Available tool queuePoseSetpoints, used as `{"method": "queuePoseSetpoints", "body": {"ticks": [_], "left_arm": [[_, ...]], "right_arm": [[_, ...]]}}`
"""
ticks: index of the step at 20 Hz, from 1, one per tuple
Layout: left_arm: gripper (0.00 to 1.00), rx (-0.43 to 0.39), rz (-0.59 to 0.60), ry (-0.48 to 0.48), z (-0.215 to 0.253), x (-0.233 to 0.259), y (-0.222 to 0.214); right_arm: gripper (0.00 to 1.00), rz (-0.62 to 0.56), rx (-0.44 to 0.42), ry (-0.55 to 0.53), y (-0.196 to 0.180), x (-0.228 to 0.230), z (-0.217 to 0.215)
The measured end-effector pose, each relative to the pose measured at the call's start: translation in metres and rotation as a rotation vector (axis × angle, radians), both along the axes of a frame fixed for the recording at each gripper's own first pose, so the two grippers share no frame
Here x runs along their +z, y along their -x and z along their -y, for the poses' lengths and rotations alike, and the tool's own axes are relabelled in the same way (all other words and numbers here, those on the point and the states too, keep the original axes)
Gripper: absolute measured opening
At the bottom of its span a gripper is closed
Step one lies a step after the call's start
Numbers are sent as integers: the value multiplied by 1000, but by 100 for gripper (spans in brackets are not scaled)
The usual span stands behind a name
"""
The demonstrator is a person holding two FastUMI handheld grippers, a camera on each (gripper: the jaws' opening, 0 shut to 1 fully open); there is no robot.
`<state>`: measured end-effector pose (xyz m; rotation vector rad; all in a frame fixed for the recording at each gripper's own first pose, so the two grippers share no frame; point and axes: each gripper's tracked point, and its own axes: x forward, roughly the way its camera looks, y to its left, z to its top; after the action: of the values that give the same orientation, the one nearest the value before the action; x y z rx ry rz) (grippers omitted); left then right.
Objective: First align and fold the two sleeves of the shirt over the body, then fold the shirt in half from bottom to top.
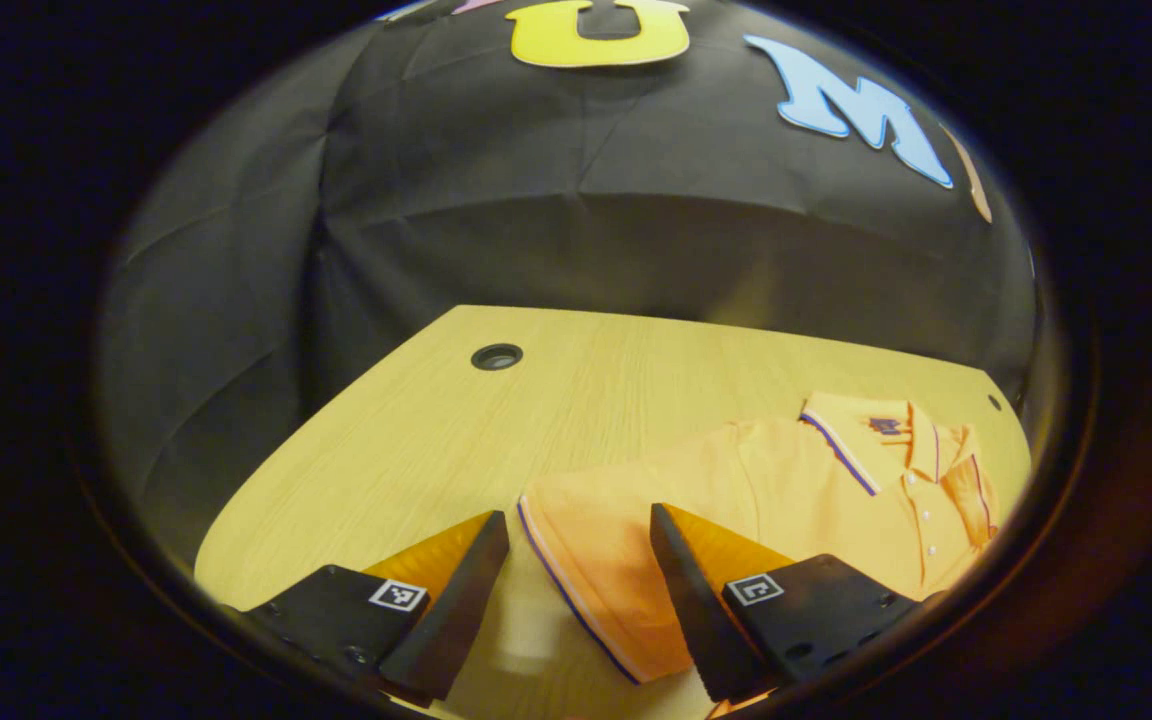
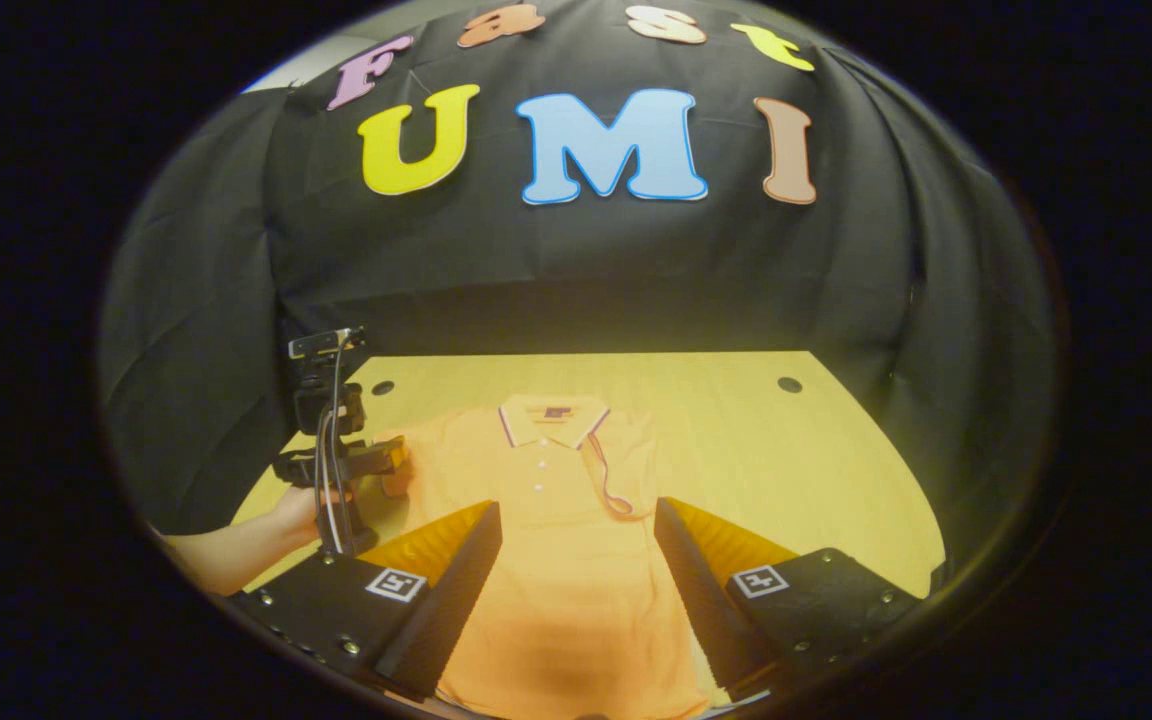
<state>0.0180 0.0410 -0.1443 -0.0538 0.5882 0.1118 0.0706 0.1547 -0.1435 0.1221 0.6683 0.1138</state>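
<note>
**Orange polo, left sleeve about to be taken**

Orange short-sleeved polo shirt (image 2: 556,520) with a striped collar lies flat, face up, on the pale wooden counter (image 2: 786,450), collar toward the twelve o'clock side of the right gripper view and hem toward six. One sleeve (image 2: 608,480) already appears to lie folded over the body, though this is hard to confirm.

The left gripper (image 1: 576,590) hangs over the other sleeve (image 1: 596,560), jaws wide, the striped cuff edge running between them. In the right gripper view it sits at the shirt's nine o'clock edge, held by a person's hand (image 2: 301,510).

The step in hand looks like gripping this sleeve. To do it well, take the cuff close to its edge and only the sleeve layer, lift little, carry it across toward the placket, and lay the cuff level with the other sleeve.

The right gripper (image 2: 576,580) hovers above the lower body, jaws wide, holding nothing.

Round cable holes (image 1: 496,356) pierce the counter well apart from the shirt; nothing blocks the fold.
</note>
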Motion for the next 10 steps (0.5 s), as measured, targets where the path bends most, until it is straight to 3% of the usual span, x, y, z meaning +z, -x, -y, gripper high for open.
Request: {"method": "queuePoseSetpoints", "body": {"ticks": [7,9,10], "left_arm": [[94,-12,-41,-4,4,-15,-3],[85,-23,-48,-5,8,-15,-3],[74,-24,-48,-5,10,-15,-3]], "right_arm": [[95,-14,-41,-24,2,-3,11],[95,-28,-50,-34,5,-8,11],[95,-34,-51,-36,7,-11,10]]}}
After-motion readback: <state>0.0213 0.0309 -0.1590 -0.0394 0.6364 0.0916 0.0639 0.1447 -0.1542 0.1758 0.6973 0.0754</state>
